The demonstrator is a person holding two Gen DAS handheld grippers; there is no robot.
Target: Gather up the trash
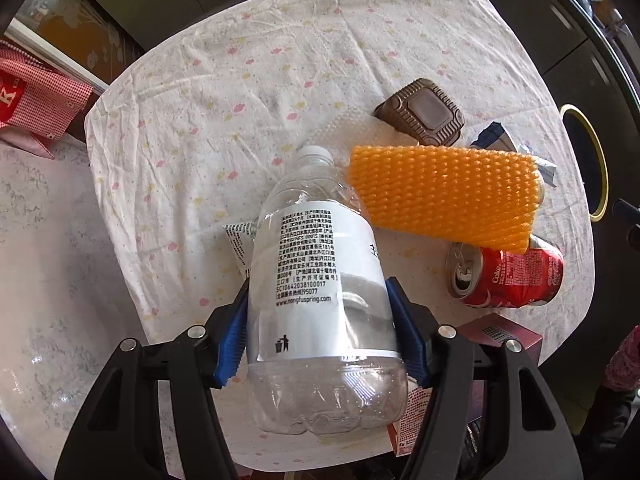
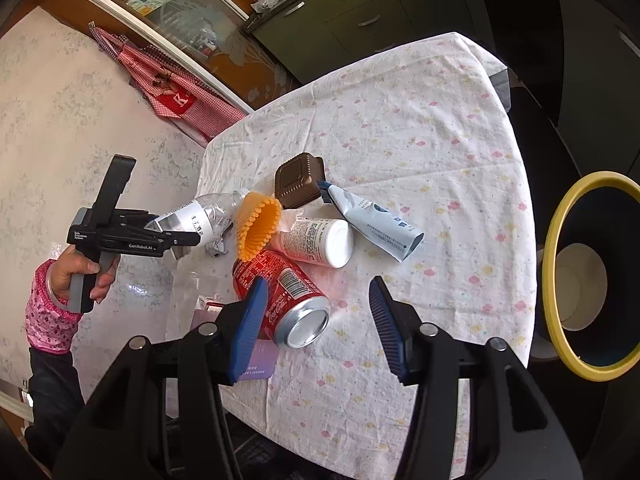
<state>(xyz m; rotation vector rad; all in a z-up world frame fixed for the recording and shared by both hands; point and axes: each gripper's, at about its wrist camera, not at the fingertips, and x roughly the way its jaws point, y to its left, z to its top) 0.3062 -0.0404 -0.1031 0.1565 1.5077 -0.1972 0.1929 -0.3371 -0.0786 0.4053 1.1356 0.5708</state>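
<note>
My left gripper (image 1: 320, 332) is shut on a clear plastic water bottle (image 1: 320, 280) with a white label, held above the table's near edge; both show in the right wrist view, the left gripper (image 2: 182, 240) and the bottle (image 2: 200, 216). My right gripper (image 2: 316, 320) is open and empty, just above a red Coke can (image 2: 288, 296) lying on its side. Beside the can lie an orange foam net (image 2: 258, 224), a white bottle (image 2: 316, 240), a brown plastic box (image 2: 300, 184) and a pale blue pouch (image 2: 376, 224).
A bin with a yellow rim (image 2: 560, 272) stands right of the table, also seen in the left wrist view (image 1: 596, 160). The floral tablecloth (image 2: 420, 128) covers the table. Small cartons (image 1: 500, 340) lie at the near edge. A red checked apron (image 2: 176, 92) hangs on the wall.
</note>
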